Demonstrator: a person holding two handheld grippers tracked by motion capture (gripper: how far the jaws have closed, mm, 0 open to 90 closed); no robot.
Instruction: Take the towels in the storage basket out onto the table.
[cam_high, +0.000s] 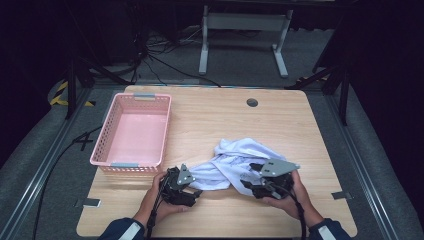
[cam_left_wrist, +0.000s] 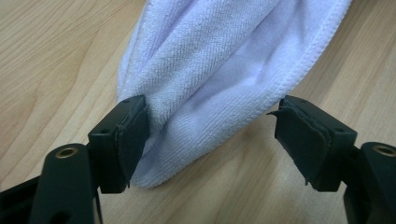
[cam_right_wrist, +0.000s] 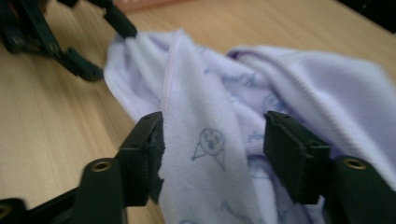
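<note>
A pale lilac towel lies crumpled on the wooden table, near its front edge. My left gripper is at the towel's left corner; in the left gripper view it stands open with the folded towel end between its jaws, touching the left one. My right gripper is at the towel's front right side. In the right gripper view it is open around a printed fold of towel. The left gripper also shows far off there.
A pink perforated basket with nothing in it stands at the table's left side. A round cable hole sits near the far edge. Cables and a white table frame lie on the floor beyond. Bare wood spans the table's far half and right.
</note>
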